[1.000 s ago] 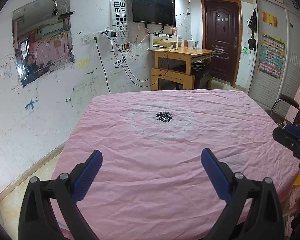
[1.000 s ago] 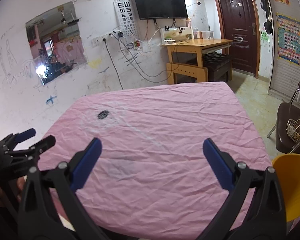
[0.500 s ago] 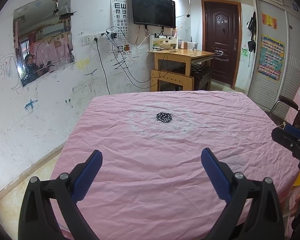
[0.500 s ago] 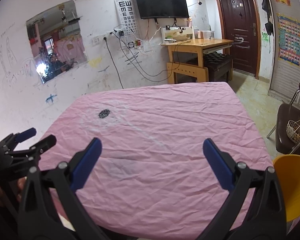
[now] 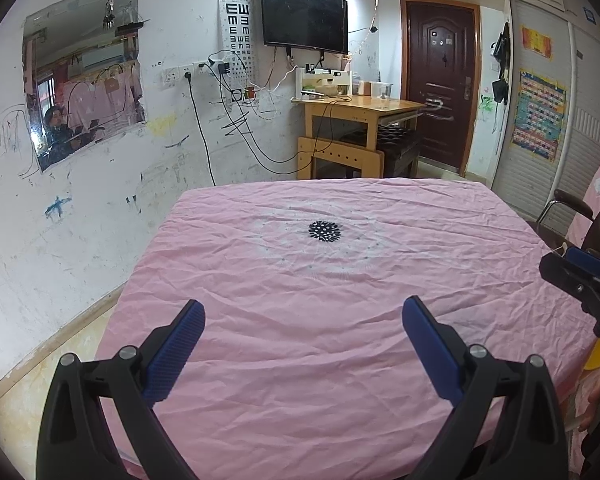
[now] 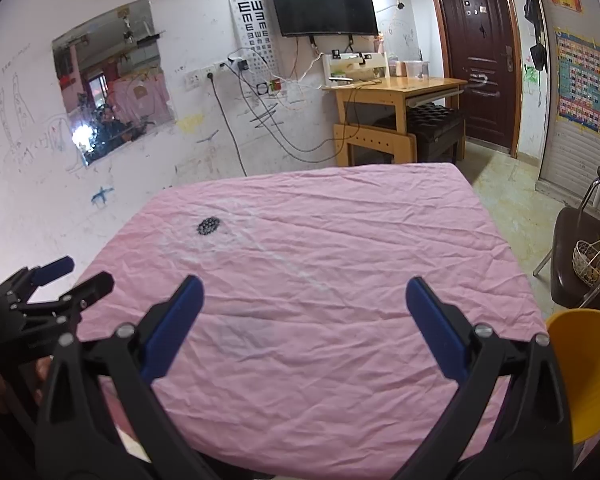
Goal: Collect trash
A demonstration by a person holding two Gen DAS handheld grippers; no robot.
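Both grippers hang over the near edge of a worktop covered by a wrinkled pink cloth point(image 5: 340, 320). The left gripper point(image 5: 303, 320) is released, its blue-padded fingers spread wide with nothing between them; the right gripper point(image 6: 304, 300) is likewise spread wide and holds nothing. Each shows in the other's view only in part: the right gripper's dark tip and one blue pad poke in at the right border of the left wrist view, and the left gripper's two tips, cut off by the frame, sit at the left border of the right wrist view.

The landmark on the cloth is a small black dotted patch point(image 5: 325, 231), also seen in the right wrist view point(image 6: 208, 225). It looks flat, ringed by faint pale marks, but whether it is printed on the fabric or lies loose on it cannot be told. No piece of trash can be made out anywhere on the cloth; the near edge of the worktop is hidden behind the gripper bodies in both views.

Well to the right of the patch, past the cloth's edge, a yellow bin point(image 6: 584, 368) is cut off by the right gripper's body and the frame; only its rim and part of its inside show. Beyond it, further from the patch, a dark chair point(image 6: 576, 248) carries a small wire basket point(image 6: 590, 258) whose contents are too small to identify.
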